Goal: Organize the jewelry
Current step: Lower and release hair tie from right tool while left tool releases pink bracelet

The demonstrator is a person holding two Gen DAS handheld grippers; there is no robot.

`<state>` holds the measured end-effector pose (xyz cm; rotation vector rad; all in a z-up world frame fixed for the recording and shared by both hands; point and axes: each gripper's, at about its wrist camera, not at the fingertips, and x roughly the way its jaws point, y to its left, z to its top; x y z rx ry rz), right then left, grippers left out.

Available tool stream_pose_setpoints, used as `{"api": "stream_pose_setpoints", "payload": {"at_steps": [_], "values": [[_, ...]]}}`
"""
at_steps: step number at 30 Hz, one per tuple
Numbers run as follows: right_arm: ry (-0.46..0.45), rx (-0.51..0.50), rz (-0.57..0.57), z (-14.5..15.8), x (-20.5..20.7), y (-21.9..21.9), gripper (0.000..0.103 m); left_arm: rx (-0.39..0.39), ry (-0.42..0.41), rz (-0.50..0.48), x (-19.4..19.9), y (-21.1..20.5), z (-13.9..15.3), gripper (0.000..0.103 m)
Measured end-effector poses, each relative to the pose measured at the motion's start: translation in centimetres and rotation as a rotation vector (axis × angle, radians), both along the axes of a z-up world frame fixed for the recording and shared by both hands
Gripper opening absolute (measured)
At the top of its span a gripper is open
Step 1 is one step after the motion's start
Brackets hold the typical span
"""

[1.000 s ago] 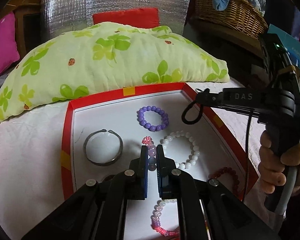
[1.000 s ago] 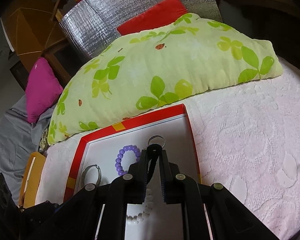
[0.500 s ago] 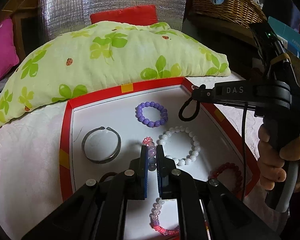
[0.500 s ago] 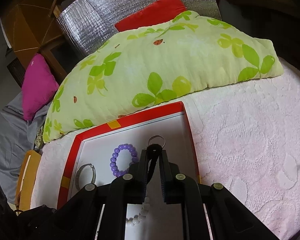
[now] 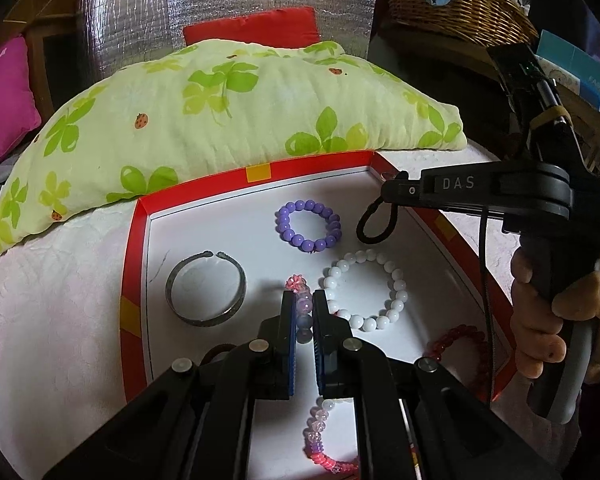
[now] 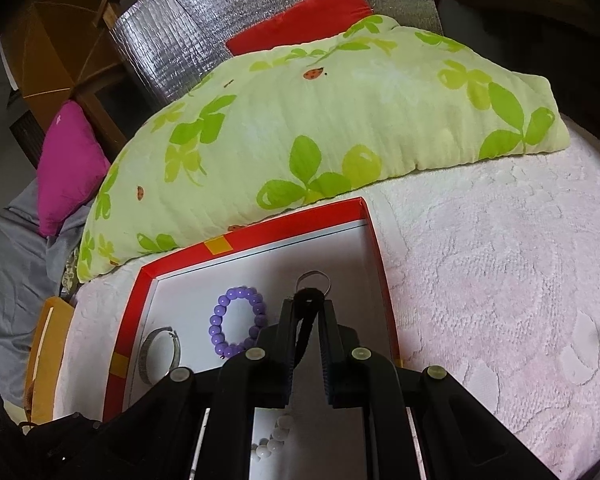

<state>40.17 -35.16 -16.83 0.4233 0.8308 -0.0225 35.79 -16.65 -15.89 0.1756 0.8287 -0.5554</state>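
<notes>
A red-rimmed white tray (image 5: 134,280) lies on the pink bedspread. In it lie a purple bead bracelet (image 5: 309,226), a white bead bracelet (image 5: 364,289), a silver bangle (image 5: 206,289) and a red bead bracelet (image 5: 460,342). My left gripper (image 5: 304,307) is shut on a pink and lilac bead bracelet (image 5: 318,436) that trails back under it. My right gripper (image 5: 388,192) is shut on a black hair tie (image 5: 374,222), held above the tray's far right corner. In the right wrist view the gripper (image 6: 309,304) holds the black tie (image 6: 306,320), with the purple bracelet (image 6: 236,322) and a small silver ring (image 6: 314,280) below.
A green leaf-print pillow (image 5: 228,108) lies right behind the tray. A wicker basket (image 5: 456,4) stands at the back right, a magenta cushion (image 5: 4,96) at the left. A yellow box (image 6: 46,356) sits left of the tray.
The right gripper with the hair tie has drifted slightly to the right and nearer the tray's far right corner. The left gripper keeps its hold and has barely moved.
</notes>
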Motion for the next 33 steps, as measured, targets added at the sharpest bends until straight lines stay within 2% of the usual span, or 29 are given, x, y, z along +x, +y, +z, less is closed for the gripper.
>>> {"api": "stream_pose_setpoints", "payload": {"at_steps": [19,22,24,28,33], "values": [[0.047,-0.035,0.0,-0.78,0.87,0.3,0.016,0.039,-0.002,0.006,0.09,-0.59,-0.52,0.008],[0.055,-0.063,0.001,-0.66,0.91,0.57,0.023,0.042,0.008,0.01,0.23,-0.51,-0.6,0.008],[0.059,-0.068,0.002,-0.64,0.94,0.66,0.023,0.044,0.008,0.013,0.26,-0.42,-0.59,0.009],[0.059,-0.075,-0.002,-0.45,0.85,0.54,0.023,0.044,0.003,0.018,0.24,-0.31,-0.42,0.022],[0.045,-0.083,0.0,0.07,0.49,0.65,0.023,0.039,-0.006,0.024,0.19,-0.04,0.01,0.027]]}}
